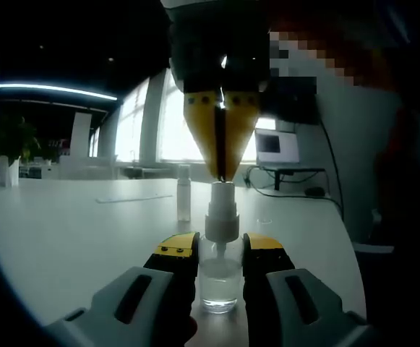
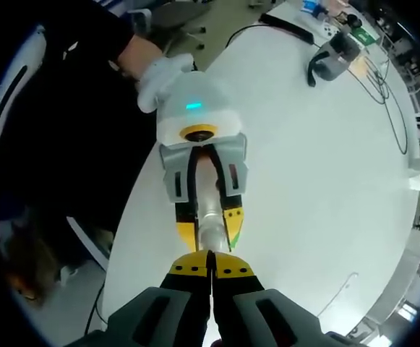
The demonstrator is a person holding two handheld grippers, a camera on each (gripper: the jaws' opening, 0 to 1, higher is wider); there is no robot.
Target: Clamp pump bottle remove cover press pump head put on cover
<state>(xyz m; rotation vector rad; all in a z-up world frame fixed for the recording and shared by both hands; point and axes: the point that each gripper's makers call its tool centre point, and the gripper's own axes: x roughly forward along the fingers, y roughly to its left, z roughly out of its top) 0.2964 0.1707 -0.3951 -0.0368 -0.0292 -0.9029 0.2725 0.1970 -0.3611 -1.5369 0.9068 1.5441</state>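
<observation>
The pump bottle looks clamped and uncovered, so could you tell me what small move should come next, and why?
Probably press the right gripper straight down. Its shut jaws sit point-down on top of the pump head, the left gripper clamps the clear pump bottle on the table, and the cover stands apart behind, so the pump seems ready to be pressed.

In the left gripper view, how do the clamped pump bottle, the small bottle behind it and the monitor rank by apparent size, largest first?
1. Pump bottle, nearest the camera.
2. and 3. Monitor and small bottle look similar; both stand farther away, so true sizes are unsure.
</observation>
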